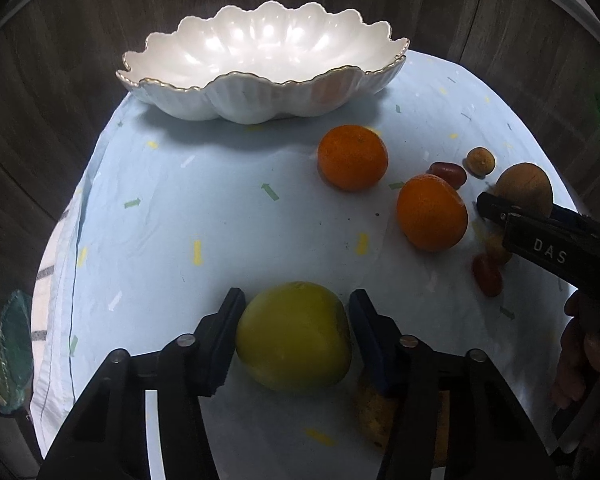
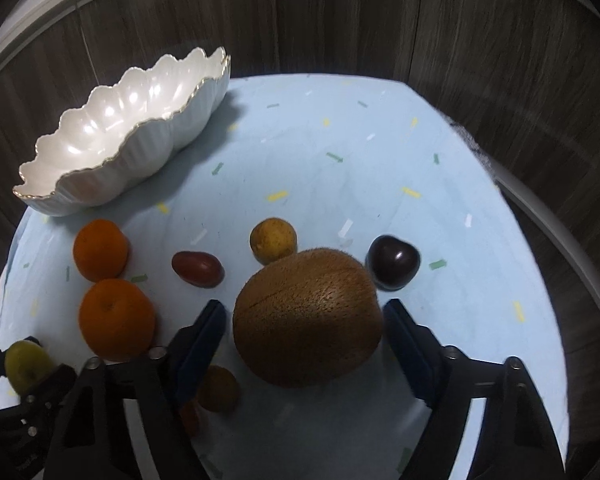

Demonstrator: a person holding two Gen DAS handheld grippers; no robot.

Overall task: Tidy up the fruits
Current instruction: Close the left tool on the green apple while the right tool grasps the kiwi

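A white scalloped bowl (image 1: pixel 260 56) (image 2: pixel 116 136) stands empty at the far side of the blue cloth. My left gripper (image 1: pixel 296 332) is open around a yellow-green apple (image 1: pixel 294 336), its pads (image 1: pixel 228 336) close to both sides with small gaps. My right gripper (image 2: pixel 304 336) is open around a brown kiwi (image 2: pixel 308 316); it shows in the left wrist view (image 1: pixel 524 188) too. Two oranges (image 1: pixel 352 158) (image 1: pixel 432 212), red tomatoes (image 1: pixel 446 172) (image 1: pixel 486 276), a dark plum (image 2: pixel 392 262) and small yellowish fruits (image 2: pixel 273 240) (image 2: pixel 218 388) lie on the cloth.
The small table has a pale blue cloth (image 1: pixel 204 216) with arrow marks; its edges drop off to a dark wood floor on all sides. A speckled yellow fruit (image 1: pixel 374 412) lies under my left gripper's right finger. A teal object (image 1: pixel 8 352) sits off the left edge.
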